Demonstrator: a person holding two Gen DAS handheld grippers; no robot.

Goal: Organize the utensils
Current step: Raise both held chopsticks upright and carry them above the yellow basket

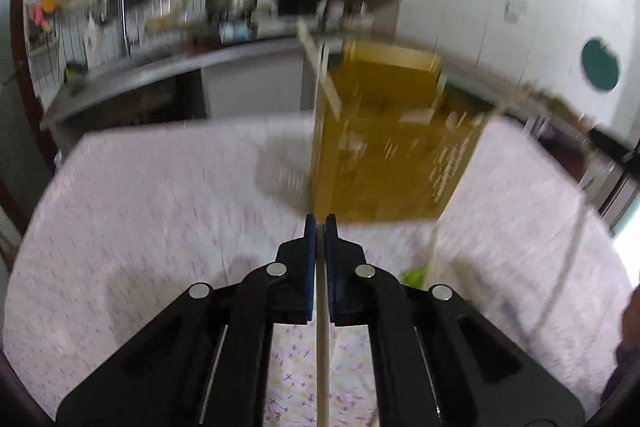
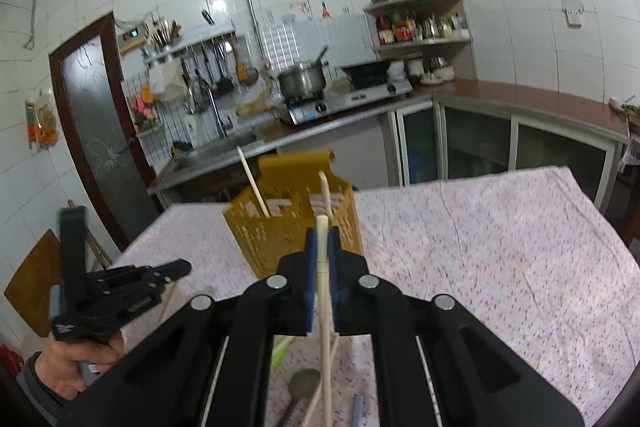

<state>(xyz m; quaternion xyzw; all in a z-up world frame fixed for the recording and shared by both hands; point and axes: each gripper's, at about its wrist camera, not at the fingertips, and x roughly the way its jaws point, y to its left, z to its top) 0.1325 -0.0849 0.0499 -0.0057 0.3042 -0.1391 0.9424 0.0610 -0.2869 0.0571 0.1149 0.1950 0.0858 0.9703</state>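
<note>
Right gripper (image 2: 321,233) clamped on a chopstick (image 2: 323,267), long axis along the fingers, tip toward the yellow basket (image 2: 280,243) near the table's (image 2: 480,247) far edge. Left gripper (image 1: 320,221) likewise clamps a chopstick (image 1: 322,347). No legible writing.

Right gripper (image 2: 322,235): fingers (image 2: 310,267) closed on a pale chopstick (image 2: 325,291), its tip standing above them. Beyond it, a yellow slotted basket (image 2: 276,239) stands on the tabletop (image 2: 480,247), which carries a floral cloth; two chopsticks (image 2: 253,183) rise from the basket. Near edge: a spoon (image 2: 302,383), further chopsticks and a green item lie on the cloth. At left, a hand (image 2: 80,355) holds the left gripper (image 2: 176,269), with a thin stick below its tips.
</note>
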